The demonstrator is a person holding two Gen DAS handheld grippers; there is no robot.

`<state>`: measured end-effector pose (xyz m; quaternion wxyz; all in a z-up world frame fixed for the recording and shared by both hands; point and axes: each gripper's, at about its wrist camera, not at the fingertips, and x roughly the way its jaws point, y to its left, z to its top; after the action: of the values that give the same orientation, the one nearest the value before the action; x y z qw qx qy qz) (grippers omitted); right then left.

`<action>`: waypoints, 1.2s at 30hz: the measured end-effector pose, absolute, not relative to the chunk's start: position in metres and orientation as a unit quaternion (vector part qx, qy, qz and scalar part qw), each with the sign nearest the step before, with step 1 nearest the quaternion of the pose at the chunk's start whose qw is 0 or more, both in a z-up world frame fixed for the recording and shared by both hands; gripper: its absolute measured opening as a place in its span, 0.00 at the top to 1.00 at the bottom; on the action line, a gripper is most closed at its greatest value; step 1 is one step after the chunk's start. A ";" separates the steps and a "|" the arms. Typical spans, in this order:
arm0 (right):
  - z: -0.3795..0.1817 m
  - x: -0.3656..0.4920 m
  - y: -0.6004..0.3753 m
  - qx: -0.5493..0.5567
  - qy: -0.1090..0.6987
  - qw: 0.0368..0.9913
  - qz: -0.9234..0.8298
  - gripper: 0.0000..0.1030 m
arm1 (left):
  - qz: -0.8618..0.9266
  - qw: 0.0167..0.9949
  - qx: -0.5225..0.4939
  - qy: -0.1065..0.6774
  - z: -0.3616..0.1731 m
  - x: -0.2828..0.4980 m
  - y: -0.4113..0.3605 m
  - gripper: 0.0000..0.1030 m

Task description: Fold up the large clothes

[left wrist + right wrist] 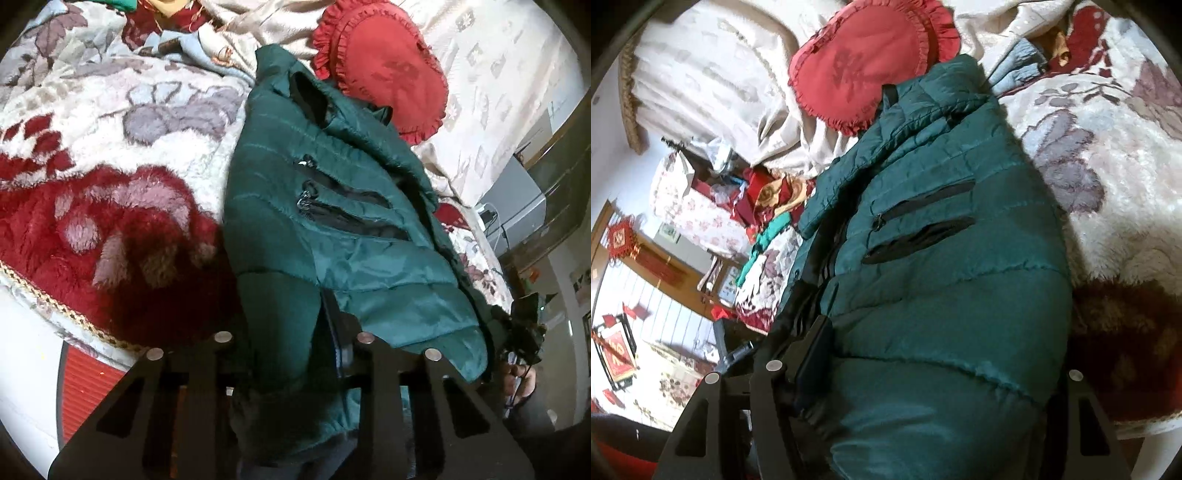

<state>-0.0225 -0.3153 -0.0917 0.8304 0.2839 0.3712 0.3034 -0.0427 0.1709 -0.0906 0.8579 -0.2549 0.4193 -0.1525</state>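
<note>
left gripper (291, 347) fingers clenched on green jacket (332, 221); right gripper (923, 373) fingers grasping its hem

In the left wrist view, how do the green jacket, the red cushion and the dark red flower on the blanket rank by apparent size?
1. green jacket, though it is nearest the camera.
2. dark red flower.
3. red cushion, though it lies farthest away, so its true size is unsure.
</note>
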 end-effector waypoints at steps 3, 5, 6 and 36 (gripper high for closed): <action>-0.092 -0.026 -0.323 0.301 0.363 0.838 0.274 0.37 | -0.156 0.855 -0.264 0.418 -0.093 -0.042 0.171 0.72; -0.091 -0.029 -0.331 0.322 0.347 0.842 0.259 0.37 | -0.154 0.844 -0.287 0.426 -0.101 -0.038 0.173 0.58; -0.092 -0.030 -0.336 0.332 0.345 0.842 0.248 0.37 | -0.155 0.838 -0.298 0.430 -0.105 -0.037 0.174 0.49; -0.093 -0.024 -0.328 0.278 0.368 0.856 0.234 0.64 | -0.091 0.828 -0.362 0.418 -0.115 -0.049 0.175 0.54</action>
<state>-0.0238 -0.3279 -0.0929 0.8556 0.2780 0.3683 0.2345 -0.0493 0.1745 -0.1151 0.8282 -0.3618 0.4182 -0.0913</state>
